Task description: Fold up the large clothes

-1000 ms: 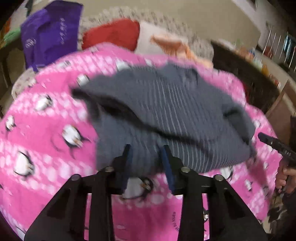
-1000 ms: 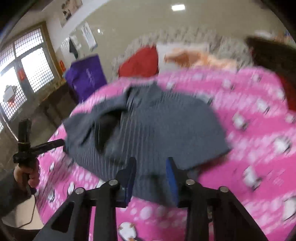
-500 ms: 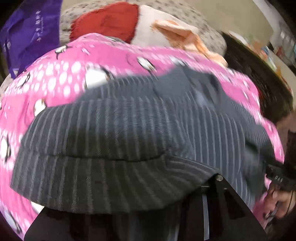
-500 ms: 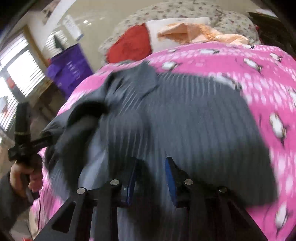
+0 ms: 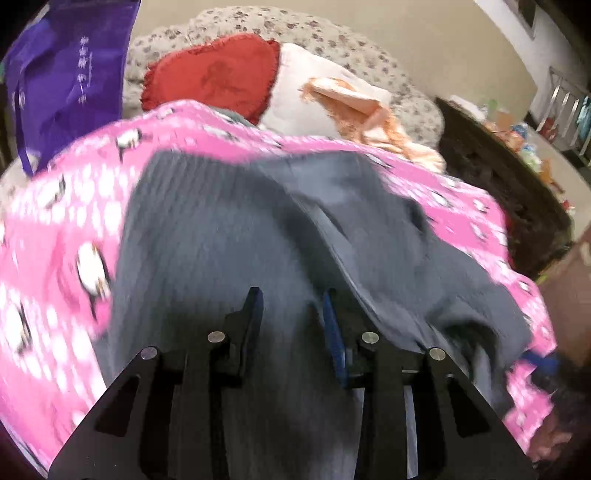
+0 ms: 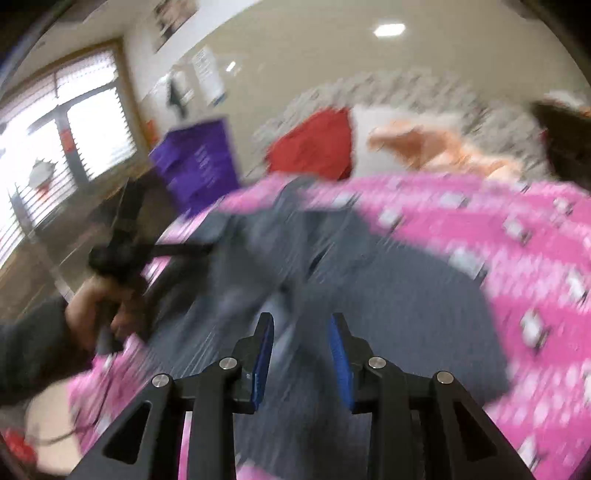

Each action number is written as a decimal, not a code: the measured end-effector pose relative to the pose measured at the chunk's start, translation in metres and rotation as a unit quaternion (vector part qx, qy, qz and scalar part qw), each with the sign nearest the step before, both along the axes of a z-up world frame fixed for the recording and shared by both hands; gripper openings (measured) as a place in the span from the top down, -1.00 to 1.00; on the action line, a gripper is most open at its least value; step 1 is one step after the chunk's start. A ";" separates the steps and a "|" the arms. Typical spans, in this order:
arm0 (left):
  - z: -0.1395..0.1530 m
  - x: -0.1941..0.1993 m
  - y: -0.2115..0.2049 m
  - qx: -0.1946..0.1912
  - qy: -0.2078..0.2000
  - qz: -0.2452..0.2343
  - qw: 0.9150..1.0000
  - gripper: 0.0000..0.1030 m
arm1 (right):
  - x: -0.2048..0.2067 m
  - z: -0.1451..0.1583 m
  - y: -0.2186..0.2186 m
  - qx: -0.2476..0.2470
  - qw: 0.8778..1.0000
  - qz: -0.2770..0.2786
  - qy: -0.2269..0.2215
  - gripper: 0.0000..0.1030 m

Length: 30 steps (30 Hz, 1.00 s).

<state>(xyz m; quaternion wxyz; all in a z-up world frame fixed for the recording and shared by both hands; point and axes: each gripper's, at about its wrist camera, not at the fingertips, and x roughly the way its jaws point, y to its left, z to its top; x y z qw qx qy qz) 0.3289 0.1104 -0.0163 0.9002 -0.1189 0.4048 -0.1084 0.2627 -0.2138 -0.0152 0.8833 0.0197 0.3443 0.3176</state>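
Note:
A dark grey striped garment (image 5: 229,236) lies crumpled on a pink penguin-print blanket (image 5: 55,229); it also shows in the right wrist view (image 6: 388,295). My left gripper (image 5: 291,306) is over the garment's near part, jaws apart, nothing between them. My right gripper (image 6: 301,328) is over the garment's near edge, jaws apart, nothing held. In the right wrist view the left gripper (image 6: 184,251) appears at the garment's left side, held by a hand. Both views are motion-blurred.
A red cushion (image 5: 214,74), a white pillow with a peach cloth (image 5: 354,107) and a flowered headboard (image 5: 295,26) stand behind the blanket. A purple bag (image 5: 70,74) stands at the left. A dark wooden cabinet (image 5: 509,181) is at the right.
Half a second ago grey cloth draped over the left gripper's fingers; now the fingers show bare above the garment. The right gripper has pulled back and tilted up. The garment lies more bunched.

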 end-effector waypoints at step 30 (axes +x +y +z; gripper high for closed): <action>-0.048 -0.017 0.025 0.116 0.013 0.112 0.987 0.36 | 0.040 -0.067 -0.067 -0.088 0.976 -0.169 0.101 0.25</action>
